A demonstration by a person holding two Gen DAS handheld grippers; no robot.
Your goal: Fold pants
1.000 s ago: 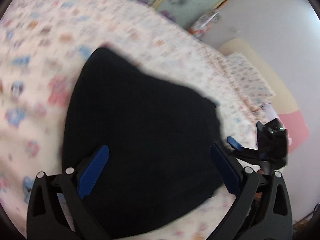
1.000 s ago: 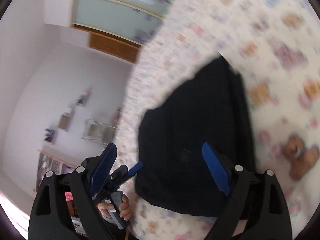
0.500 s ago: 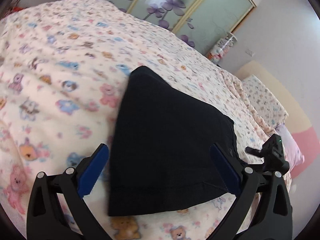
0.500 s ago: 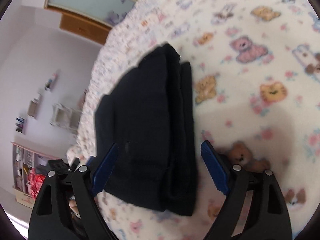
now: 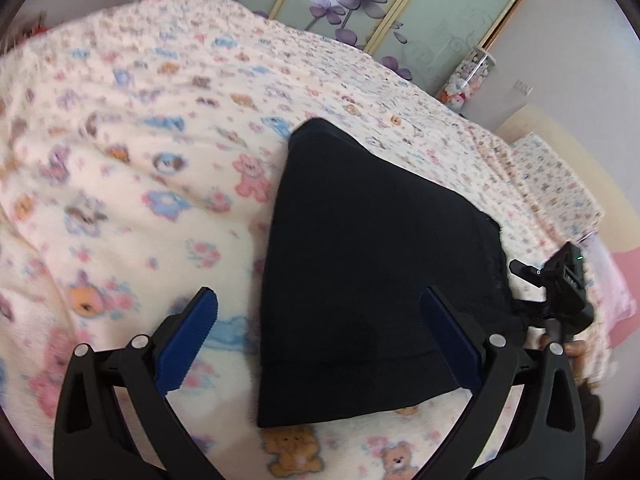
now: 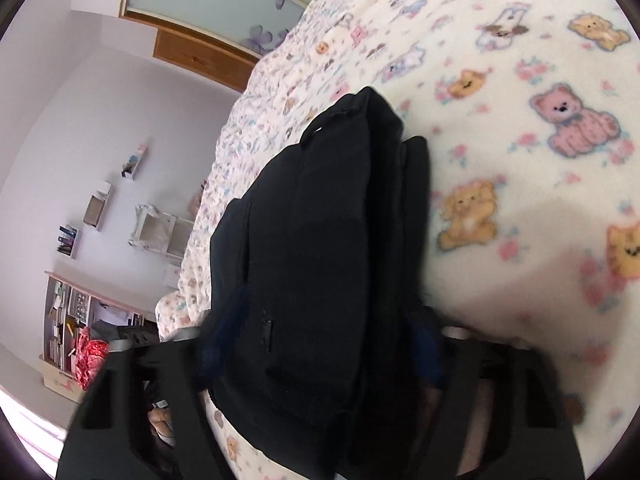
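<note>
Black pants (image 5: 372, 272) lie folded into a compact stack on the bear-print blanket (image 5: 132, 184). My left gripper (image 5: 320, 320) hovers open above the stack's near edge; its left pad is over the blanket, its right pad over the cloth, and nothing is gripped. In the right wrist view the folded pants (image 6: 320, 240) fill the gap between the fingers of my right gripper (image 6: 324, 336). Its jaws are closing around the stack, and the blurred blue pads (image 6: 224, 332) sit at its two sides. The right gripper (image 5: 560, 292) also shows at the stack's right edge.
The blanket (image 6: 520, 160) spreads wide around the pants. A pillow (image 5: 556, 184) lies at the far right, with sliding wardrobe doors (image 5: 360, 12) behind the bed. Shelves and a cluttered desk (image 6: 76, 328) stand off the bed's side. A hand (image 5: 572, 350) holds the right tool.
The right gripper has slid forward over the pants, so the stack now fills the space between its fingers. The left view has swung, so the pants sit right of centre.
</note>
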